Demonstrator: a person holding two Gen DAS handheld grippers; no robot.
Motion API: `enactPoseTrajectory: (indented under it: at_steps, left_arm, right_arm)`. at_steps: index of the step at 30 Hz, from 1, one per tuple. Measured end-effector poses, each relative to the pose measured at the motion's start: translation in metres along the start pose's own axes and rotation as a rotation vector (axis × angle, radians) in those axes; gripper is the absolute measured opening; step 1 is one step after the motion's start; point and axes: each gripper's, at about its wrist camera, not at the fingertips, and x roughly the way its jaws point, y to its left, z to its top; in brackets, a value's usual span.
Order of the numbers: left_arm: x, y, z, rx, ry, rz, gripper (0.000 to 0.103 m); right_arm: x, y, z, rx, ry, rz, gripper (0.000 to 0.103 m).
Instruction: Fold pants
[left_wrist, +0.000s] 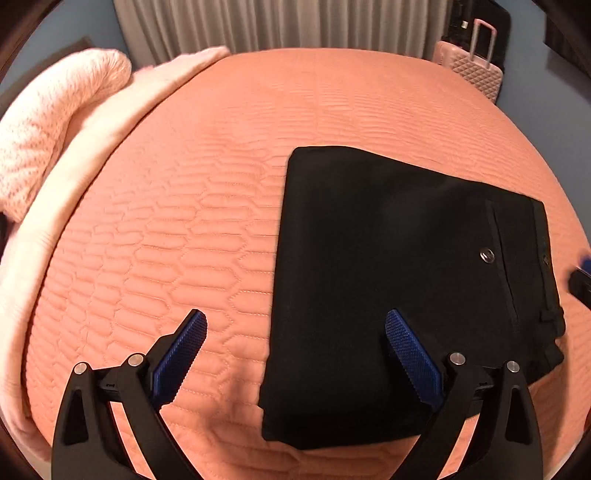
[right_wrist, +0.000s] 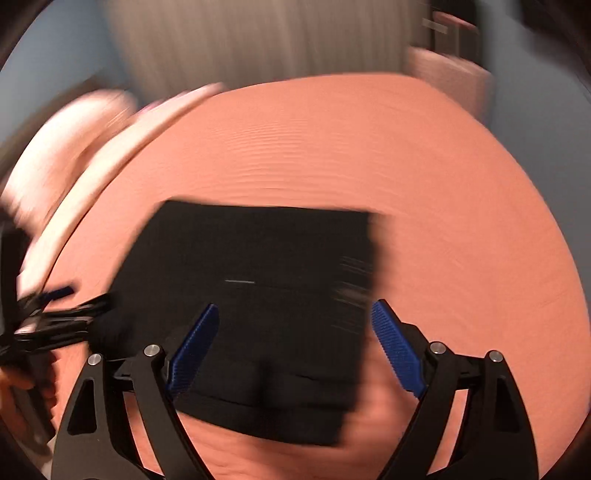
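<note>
No legible text or labels anywhere.

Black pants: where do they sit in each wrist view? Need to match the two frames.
Left wrist: folded black pants fill the centre-right, lying flat on the orange bedspread, button and pocket toward the right edge.
Right wrist: same pants, motion-blurred, lie at lower centre, just beyond the open right gripper.
Shared landmark: the pink suitcase at upper right in both views, blurred in the right wrist view.

Black pants (left_wrist: 388, 277) on orange quilted bedspread (left_wrist: 184, 221); pink diamond-patterned suitcase (left_wrist: 476, 74).
</note>
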Motion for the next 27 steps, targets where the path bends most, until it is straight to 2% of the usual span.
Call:
enactPoseTrajectory:
  at_steps: [1, 2, 3, 5, 6, 7, 8, 9, 11, 12, 13, 14, 16, 17, 18, 20, 21, 22, 23, 24, 25, 27]
  left_arm:
    - [0.007, -0.009, -0.005, 0.025, 0.03, 0.003, 0.097]
    - [0.014, -0.014, -0.007, 0.033, 0.058, 0.025, 0.097]
    - [0.022, -0.018, -0.014, 0.036, 0.089, 0.042, 0.097]
    - [0.021, -0.008, -0.026, -0.026, 0.059, 0.019, 0.097]
    - [0.021, -0.004, -0.029, -0.05, 0.068, -0.002, 0.097]
    - [0.022, 0.002, -0.032, -0.081, 0.083, -0.033, 0.097]
    - [0.023, 0.008, -0.034, -0.105, 0.092, -0.056, 0.098]
    - [0.025, 0.011, -0.035, -0.127, 0.101, -0.083, 0.098]
    - [0.029, 0.018, -0.037, -0.158, 0.113, -0.133, 0.098]
    - [0.031, 0.019, -0.037, -0.161, 0.112, -0.142, 0.098]
    - [0.032, 0.019, -0.037, -0.16, 0.11, -0.143, 0.098]
    - [0.032, 0.017, -0.037, -0.158, 0.105, -0.139, 0.098]
    - [0.031, 0.013, -0.039, -0.149, 0.092, -0.12, 0.098]
    - [0.031, 0.01, -0.039, -0.143, 0.088, -0.107, 0.098]
    - [0.03, 0.007, -0.038, -0.134, 0.087, -0.097, 0.098]
    - [0.025, 0.006, -0.04, -0.116, 0.094, -0.088, 0.098]
    - [0.023, 0.006, -0.039, -0.107, 0.091, -0.086, 0.098]
    - [0.021, 0.007, -0.042, -0.103, 0.085, -0.08, 0.098]
    - [0.022, 0.01, -0.043, -0.11, 0.083, -0.083, 0.098]
    - [0.024, 0.013, -0.044, -0.125, 0.083, -0.09, 0.098]
    - [0.027, 0.015, -0.046, -0.156, 0.087, -0.103, 0.098]
    - [0.029, 0.02, -0.048, -0.194, 0.104, -0.121, 0.098]
  right_arm:
    - [0.021, 0.017, 0.014, -0.007, 0.019, 0.056, 0.077]
    - [0.035, 0.023, 0.022, 0.008, 0.032, 0.09, 0.065]
    - [0.06, 0.031, 0.034, 0.029, 0.073, 0.138, 0.061]
    - [0.096, 0.037, 0.049, 0.058, 0.133, 0.188, 0.053]
    - [0.11, 0.038, 0.055, 0.045, 0.15, 0.2, 0.053]
    - [0.123, 0.032, 0.062, 0.011, 0.165, 0.159, 0.052]
    - [0.125, 0.02, 0.066, 0.016, 0.16, 0.134, 0.042]
    - [0.124, -0.001, 0.071, 0.073, 0.152, 0.121, 0.019]
    - [0.106, -0.036, 0.078, 0.214, 0.111, 0.023, 0.019]
    - [0.092, -0.043, 0.081, 0.251, 0.076, 0.023, 0.023]
    - [0.083, -0.033, 0.083, 0.234, 0.062, 0.103, 0.023]
    - [0.085, -0.015, 0.085, 0.164, 0.085, 0.152, 0.023]
    - [0.1, 0.029, 0.084, -0.009, 0.152, 0.202, 0.022]
    - [0.116, 0.049, 0.081, -0.098, 0.189, 0.197, 0.019]
    - [0.135, 0.056, 0.079, -0.152, 0.223, 0.12, 0.018]
    - [0.141, 0.051, 0.089, -0.059, 0.191, 0.074, 0.018]
    - [0.136, 0.054, 0.096, -0.014, 0.161, 0.061, 0.023]
    - [0.131, 0.064, 0.103, -0.007, 0.141, 0.1, 0.023]
    - [0.13, 0.088, 0.112, -0.064, 0.141, 0.194, 0.023]
    - [0.136, 0.106, 0.117, -0.119, 0.167, 0.229, 0.022]
    - [0.154, 0.128, 0.121, -0.186, 0.229, 0.238, 0.021]
    - [0.185, 0.134, 0.126, -0.221, 0.289, 0.187, 0.018]
